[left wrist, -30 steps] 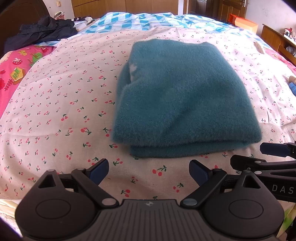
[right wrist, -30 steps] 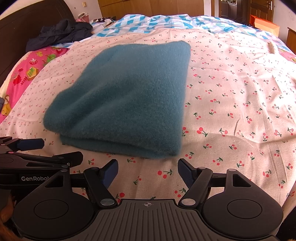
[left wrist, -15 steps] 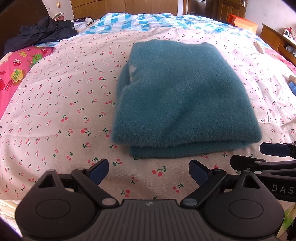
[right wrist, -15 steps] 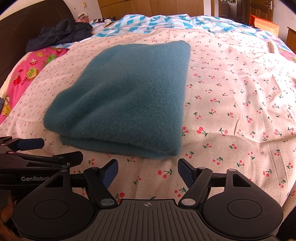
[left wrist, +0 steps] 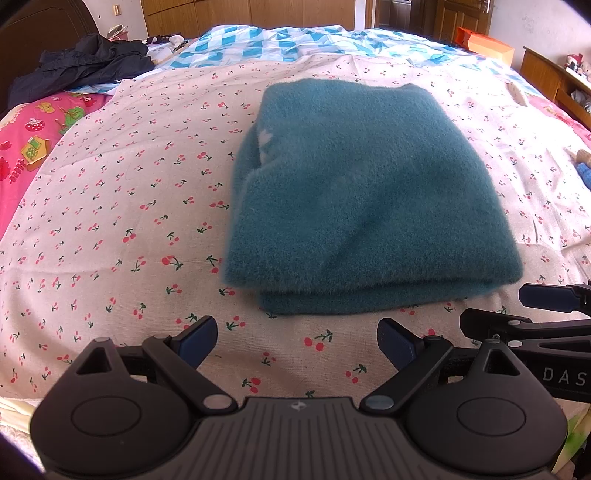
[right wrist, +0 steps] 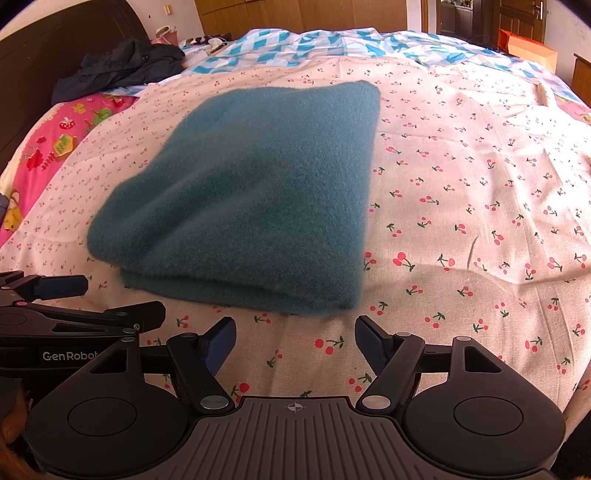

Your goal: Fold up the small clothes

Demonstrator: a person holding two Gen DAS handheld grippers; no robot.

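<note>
Nothing moved; folded teal garment (left wrist: 365, 192) lies lengthwise away, fold nearest.

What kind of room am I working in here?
Most likely a home bedroom: the folded teal garment lies on a bed spread with a cherry-print sheet, with a dark wooden headboard and wooden wardrobe doors behind.

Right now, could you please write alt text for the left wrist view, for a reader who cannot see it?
A folded teal fleece garment lies on a cherry-print bedsheet, just beyond the open, empty left gripper. The right gripper shows at the right edge; dark clothes lie far left.
</note>
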